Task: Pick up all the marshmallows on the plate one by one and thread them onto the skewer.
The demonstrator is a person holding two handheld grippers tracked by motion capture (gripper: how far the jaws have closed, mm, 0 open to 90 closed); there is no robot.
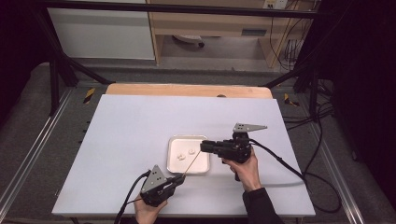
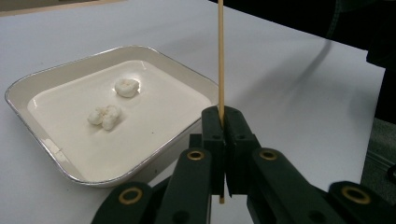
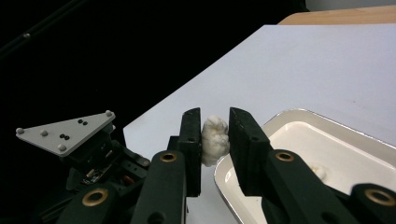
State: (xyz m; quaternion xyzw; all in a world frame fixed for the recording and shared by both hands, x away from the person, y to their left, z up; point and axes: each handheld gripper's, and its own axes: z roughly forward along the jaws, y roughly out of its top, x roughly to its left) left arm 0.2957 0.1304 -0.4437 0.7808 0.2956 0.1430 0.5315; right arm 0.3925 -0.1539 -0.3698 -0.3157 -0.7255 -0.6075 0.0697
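Left gripper pinches a skewer; right gripper pinches a marshmallow. Misaligned, the tip could glance off, or squeezing could crush it.

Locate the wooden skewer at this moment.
The wooden skewer is clamped near its lower end in the left gripper, just right of the tray in the left gripper view; in the high view it slants up toward the right gripper.

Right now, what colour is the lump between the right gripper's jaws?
White lump, clearest in the right gripper view.
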